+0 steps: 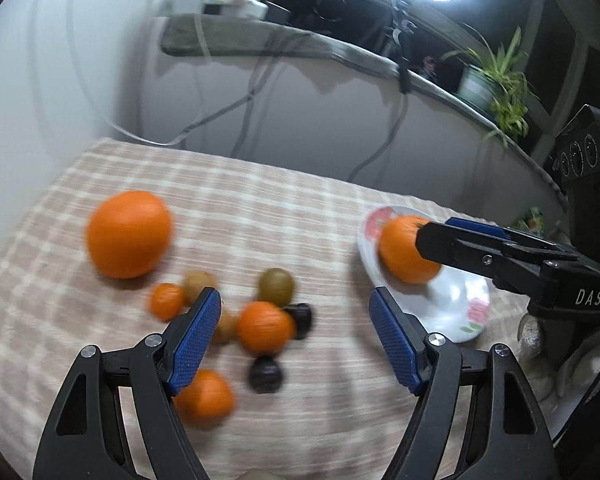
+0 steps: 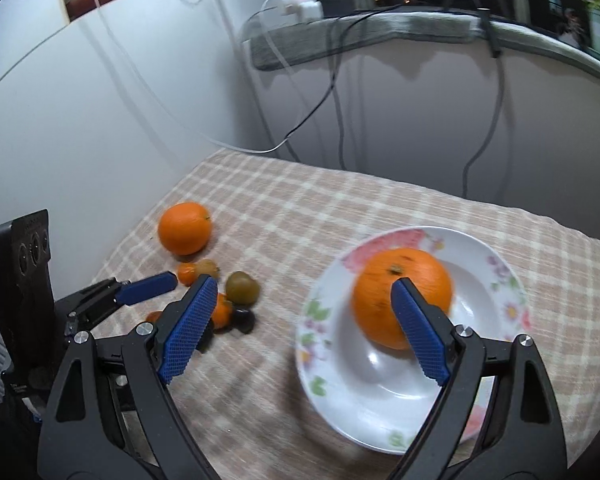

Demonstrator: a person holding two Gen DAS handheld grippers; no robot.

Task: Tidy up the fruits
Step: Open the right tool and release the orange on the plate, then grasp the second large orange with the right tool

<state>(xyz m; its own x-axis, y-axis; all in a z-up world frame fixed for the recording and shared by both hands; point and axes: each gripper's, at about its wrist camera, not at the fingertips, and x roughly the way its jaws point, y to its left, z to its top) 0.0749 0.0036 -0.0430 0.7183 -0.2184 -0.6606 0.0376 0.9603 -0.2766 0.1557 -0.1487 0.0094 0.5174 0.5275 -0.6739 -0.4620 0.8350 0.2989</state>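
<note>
Left gripper [image 1: 294, 340] jaws apart, nothing clamped, hanging over the heap of small fruit [image 1: 266, 326]: little oranges, brownish-green ones, dark ones, all loose on the checked tablecloth [image 1: 260, 208]. Right gripper [image 2: 302, 328] jaws wide apart, empty, above the near rim of the flowered plate [image 2: 380, 400]. One big orange [image 2: 404, 284] sits in the plate. Second big orange [image 1: 129, 234] lies farther back on the cloth, just beyond the heap. Cables [image 2: 340, 120] hang down the wall behind.

White letters "DAS" on black body of right gripper [image 1: 432, 236], at right edge of left wrist view (only legible marking). Nothing readable elsewhere in either view.
</note>
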